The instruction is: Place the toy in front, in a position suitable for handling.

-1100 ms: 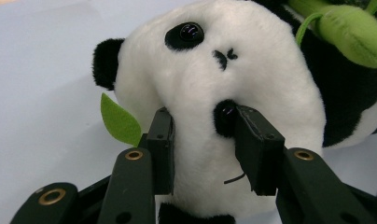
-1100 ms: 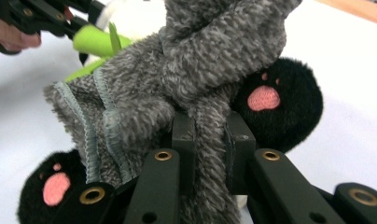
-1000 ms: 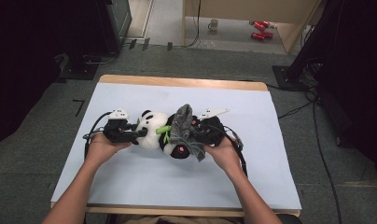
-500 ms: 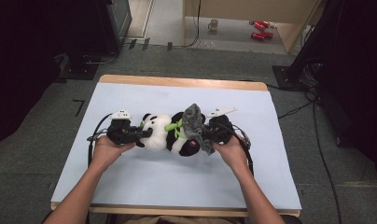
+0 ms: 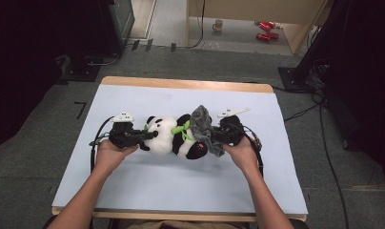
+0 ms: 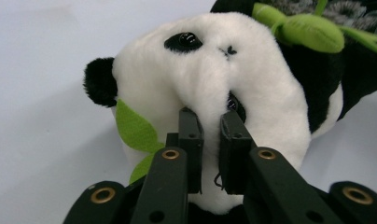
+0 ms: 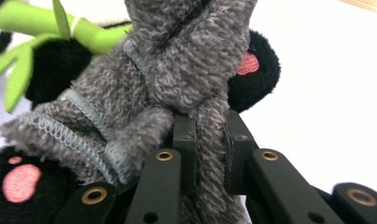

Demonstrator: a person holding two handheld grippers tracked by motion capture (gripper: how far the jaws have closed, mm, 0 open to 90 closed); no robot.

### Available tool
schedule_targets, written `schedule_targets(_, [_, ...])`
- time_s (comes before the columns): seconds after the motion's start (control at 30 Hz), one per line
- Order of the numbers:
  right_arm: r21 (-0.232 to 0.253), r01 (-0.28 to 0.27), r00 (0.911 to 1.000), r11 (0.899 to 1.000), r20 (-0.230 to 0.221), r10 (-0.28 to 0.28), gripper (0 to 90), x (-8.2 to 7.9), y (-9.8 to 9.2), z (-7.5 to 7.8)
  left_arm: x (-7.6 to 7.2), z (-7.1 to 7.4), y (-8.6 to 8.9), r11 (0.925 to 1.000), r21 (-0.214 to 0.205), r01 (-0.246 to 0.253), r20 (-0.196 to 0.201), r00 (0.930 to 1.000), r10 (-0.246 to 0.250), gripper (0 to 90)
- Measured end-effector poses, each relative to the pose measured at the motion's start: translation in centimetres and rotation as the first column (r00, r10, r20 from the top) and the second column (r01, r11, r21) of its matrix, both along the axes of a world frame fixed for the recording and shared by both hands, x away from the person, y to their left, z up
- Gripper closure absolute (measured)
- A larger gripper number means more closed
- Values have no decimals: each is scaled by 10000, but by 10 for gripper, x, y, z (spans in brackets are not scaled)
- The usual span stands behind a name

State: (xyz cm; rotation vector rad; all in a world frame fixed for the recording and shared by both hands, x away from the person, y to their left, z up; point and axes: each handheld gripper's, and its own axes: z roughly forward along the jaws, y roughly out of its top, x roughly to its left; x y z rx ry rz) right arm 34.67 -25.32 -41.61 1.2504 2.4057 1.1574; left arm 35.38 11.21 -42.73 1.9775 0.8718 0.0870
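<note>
High view: toy panda [image 5: 174,138] is lying mid-frame on the worktop [image 5: 133,186].
Left hand-held gripper [image 6: 210,126]: having just been closing, now pinching the panda's head plush.
Right hand-held gripper [image 7: 210,135]: clamping the grey cloth [image 7: 177,79].
Risk: cloth is likely slipping free if pulled.

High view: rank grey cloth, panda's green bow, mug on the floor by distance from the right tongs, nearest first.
1. grey cloth: pinched in the right tongs.
2. green bow: just left of the cloth, on the panda.
3. mug: far back, on the floor beyond the table.
</note>
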Motion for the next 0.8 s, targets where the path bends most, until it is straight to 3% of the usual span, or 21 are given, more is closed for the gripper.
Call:
schedule_targets(0.1, [333,58,10000,9994,-71,-56,801,-2,-4,11,-4,9,-3,9999,-151,30,335,9994,-25,854])
schedule_targets(0.27, [1132,153,9975,9935,667,-229,803,-12,-7,46,-8,18,-11,9998,-85,206,664,9976,-200,857])
schedule_targets(0.37, [1325,27,9962,9912,856,-142,803,-15,-4,60,-10,20,-15,9998,-61,170,715,9973,-165,856])
schedule_targets(0.47, [1705,-388,9946,9846,1020,215,802,-15,12,74,-12,22,-18,9998,68,167,895,9958,-172,854])
schedule_targets(0.8, [1096,-1463,9884,9832,575,1407,802,11,78,80,-12,23,-23,9996,182,209,1019,9945,-227,849])
